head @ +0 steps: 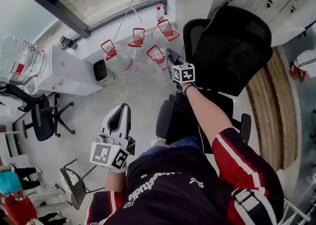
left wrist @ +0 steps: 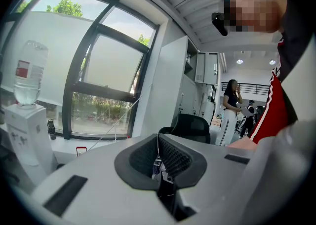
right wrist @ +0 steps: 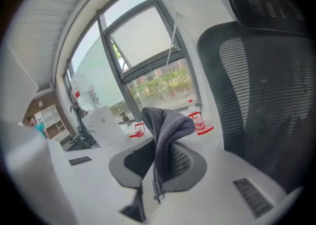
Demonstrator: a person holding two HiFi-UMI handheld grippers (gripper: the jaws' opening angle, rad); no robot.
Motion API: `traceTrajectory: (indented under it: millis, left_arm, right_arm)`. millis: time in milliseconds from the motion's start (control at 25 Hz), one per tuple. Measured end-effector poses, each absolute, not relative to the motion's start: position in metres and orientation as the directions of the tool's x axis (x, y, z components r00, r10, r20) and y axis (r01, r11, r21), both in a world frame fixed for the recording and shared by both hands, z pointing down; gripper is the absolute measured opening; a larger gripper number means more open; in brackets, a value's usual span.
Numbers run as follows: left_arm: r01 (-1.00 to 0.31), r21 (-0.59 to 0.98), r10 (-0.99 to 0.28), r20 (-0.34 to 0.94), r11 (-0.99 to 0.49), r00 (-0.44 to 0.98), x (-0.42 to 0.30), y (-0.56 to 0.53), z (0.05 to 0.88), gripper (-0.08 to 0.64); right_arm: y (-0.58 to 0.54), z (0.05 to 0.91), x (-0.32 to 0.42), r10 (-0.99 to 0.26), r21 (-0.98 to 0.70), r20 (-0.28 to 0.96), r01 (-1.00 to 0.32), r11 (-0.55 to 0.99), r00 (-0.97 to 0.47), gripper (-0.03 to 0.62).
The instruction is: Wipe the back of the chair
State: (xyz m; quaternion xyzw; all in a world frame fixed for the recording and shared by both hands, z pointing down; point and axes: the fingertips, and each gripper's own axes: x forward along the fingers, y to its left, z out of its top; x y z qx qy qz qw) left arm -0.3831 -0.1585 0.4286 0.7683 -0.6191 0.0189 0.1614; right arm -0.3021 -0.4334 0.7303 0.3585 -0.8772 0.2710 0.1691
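No text legible anywhere. Shirt (head: 163,182): white lettering across front, upside down (from head view), too distorted to read. Water bottle (left wrist: 28,71): red label, print too small. Cube (head: 183,73) faces: black-white square marker patterns only, no letters, no numbers.

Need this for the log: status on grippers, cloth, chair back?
Left gripper shut, empty, held low. Right gripper shut on dark grey cloth, beside black mesh chair back, contact unclear. Nothing between them.
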Motion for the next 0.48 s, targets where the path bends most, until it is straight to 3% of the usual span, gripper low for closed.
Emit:
traceTrajectory:
  millis: [480]
  left_arm:
    - [-0.944,0.231,-0.941,0.187,-0.236,0.281,-0.323,-0.151,0.415,0.025]
  right_arm:
    - [-0.382,0.718,-0.248,-0.559,-0.382,0.476,-0.733,0.563,-0.678,0.061]
